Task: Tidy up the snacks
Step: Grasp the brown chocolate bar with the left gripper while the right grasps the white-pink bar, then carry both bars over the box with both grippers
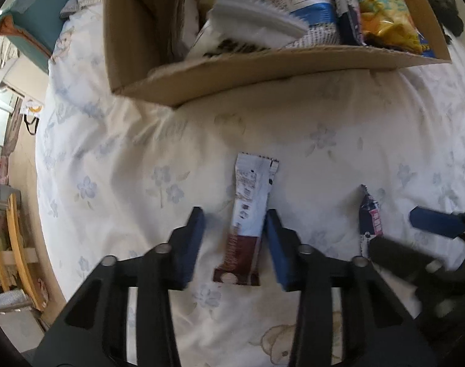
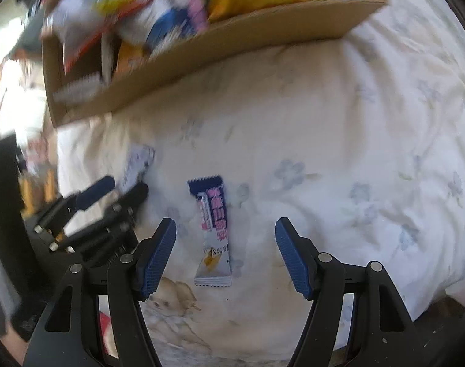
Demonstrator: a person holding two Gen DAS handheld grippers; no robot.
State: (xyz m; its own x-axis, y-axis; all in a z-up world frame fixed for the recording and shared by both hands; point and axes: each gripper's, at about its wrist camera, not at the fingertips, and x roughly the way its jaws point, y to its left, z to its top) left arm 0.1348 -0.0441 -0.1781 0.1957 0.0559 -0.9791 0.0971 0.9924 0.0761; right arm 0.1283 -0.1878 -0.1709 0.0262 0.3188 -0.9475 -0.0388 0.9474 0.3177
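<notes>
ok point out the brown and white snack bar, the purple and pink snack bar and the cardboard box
brown and white snack bar (image 1: pixel 250 214): left wrist view, white middle of wrapper
purple and pink snack bar (image 2: pixel 213 232): right wrist view, wrapper middle
cardboard box (image 1: pixel 263 76): left wrist view, near wall

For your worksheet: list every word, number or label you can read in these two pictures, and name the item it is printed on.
"25091": partly legible digits, last ones unsure, on the navy and pink snack bar.
Pink characters on that bar: too blurred.
Brown and white snack bar: print too small.
Packets in the cardboard box: unreadable.
</notes>
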